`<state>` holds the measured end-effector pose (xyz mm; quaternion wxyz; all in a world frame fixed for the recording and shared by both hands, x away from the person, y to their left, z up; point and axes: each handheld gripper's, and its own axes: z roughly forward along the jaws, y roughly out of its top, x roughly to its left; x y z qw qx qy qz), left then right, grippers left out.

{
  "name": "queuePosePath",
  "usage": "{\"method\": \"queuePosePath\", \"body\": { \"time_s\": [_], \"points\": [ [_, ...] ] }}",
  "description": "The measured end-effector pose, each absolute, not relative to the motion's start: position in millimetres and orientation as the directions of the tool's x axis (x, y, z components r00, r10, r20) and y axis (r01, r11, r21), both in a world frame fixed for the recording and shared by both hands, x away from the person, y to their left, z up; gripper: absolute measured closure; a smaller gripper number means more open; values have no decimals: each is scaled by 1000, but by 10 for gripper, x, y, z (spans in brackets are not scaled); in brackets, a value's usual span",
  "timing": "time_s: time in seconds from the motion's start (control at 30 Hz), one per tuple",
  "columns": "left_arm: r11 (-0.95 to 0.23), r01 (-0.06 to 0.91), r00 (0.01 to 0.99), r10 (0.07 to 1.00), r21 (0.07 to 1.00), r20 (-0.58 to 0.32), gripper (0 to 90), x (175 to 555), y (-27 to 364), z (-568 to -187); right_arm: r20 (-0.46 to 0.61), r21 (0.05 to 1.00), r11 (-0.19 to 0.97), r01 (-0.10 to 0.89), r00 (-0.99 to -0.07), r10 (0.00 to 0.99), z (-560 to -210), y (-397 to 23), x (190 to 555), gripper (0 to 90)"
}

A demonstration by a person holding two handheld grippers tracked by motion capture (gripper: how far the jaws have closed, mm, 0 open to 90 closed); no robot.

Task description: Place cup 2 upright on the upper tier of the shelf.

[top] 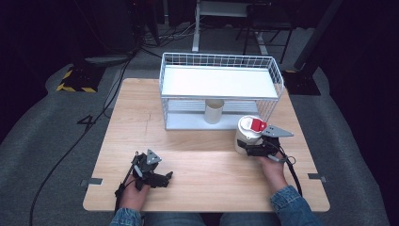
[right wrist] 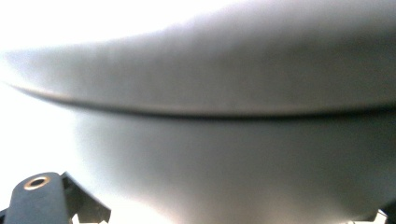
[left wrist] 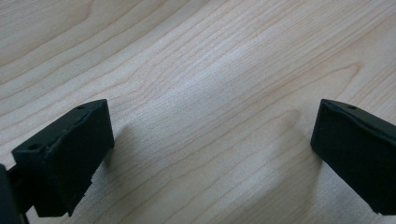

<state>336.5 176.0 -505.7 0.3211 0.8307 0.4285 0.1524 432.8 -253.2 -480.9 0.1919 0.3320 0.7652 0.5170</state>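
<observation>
Standing upright at the right of the high view, a white canister (top: 248, 133) with a red flap on its lid rests on the wooden worktop (top: 202, 155), just in front of the lower right corner of a white wire rack (top: 221, 89). The right tool (top: 245, 148) comes in from below and to the right of it, held by a hand in a denim sleeve, and its jaws are drawn in against the canister's lower wall, gripping it; in the right gripper view the canister's pale, blurred side (right wrist: 224, 154) bulges across the frame right up against the camera, with a dark jaw tip at the lower left corner. The left tool (top: 168, 177) lies low over the worktop at the lower left of the high view, well apart from the canister. In the left gripper view its two black jaws stand wide apart at the frame's lower corners with nothing between them but bare wood grain (left wrist: 205, 93). Under the rack's upper shelf, near the middle of the high view, a cream cylinder (top: 214, 111) stands upright on the lower shelf.
</observation>
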Motion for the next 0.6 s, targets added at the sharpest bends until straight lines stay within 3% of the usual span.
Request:
{"method": "queuePosePath", "body": {
  "time_s": [0.6],
  "points": [
    [-427,614,586,810,664,-22,1,3365,1760,-5057,42,928,240,285,-721,692,-4593,-2594,4222,135]
  ]
}}
